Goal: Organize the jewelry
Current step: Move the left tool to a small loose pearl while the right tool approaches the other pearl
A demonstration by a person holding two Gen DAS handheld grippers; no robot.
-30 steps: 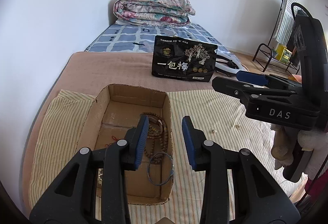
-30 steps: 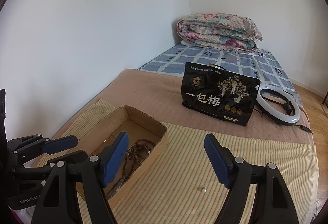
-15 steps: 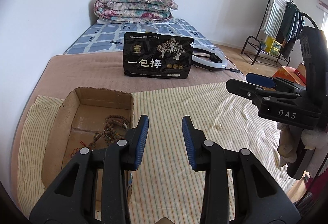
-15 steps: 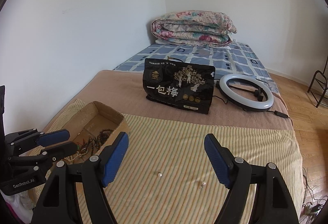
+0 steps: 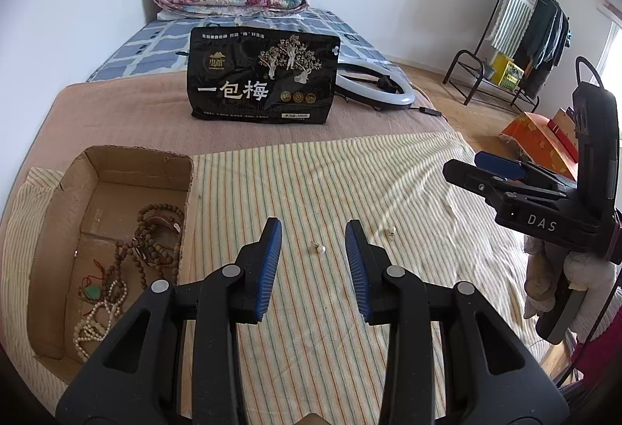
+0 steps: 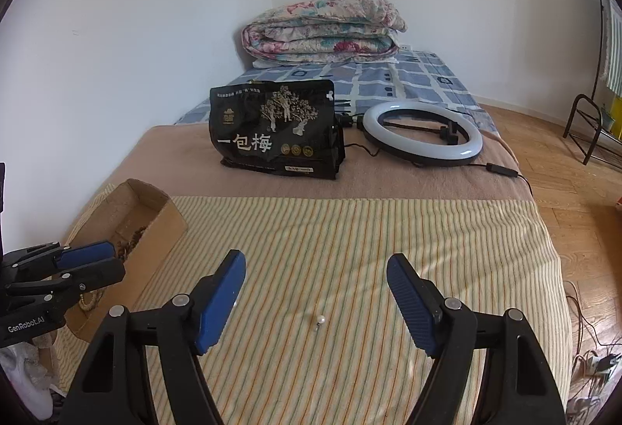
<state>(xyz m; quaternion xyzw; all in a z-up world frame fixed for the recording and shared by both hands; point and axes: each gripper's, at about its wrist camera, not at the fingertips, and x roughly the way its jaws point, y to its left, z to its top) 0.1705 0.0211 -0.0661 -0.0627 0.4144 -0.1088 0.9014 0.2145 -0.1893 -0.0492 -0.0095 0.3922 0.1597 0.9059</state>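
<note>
Left wrist view: my left tongs (image 5: 314,236) hang part-open and empty over a pearl earring (image 5: 320,249); I'd descend straight, straddling it, while the right tongs (image 6: 316,275) wait wide and empty.

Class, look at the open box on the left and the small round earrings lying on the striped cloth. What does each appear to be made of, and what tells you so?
Box: corrugated cardboard, matte brown, with rough torn edges.
Earrings: probably pearl or imitation pearl, glossy white beads, each seemingly on a tiny metal post; too small to tell which.
</note>
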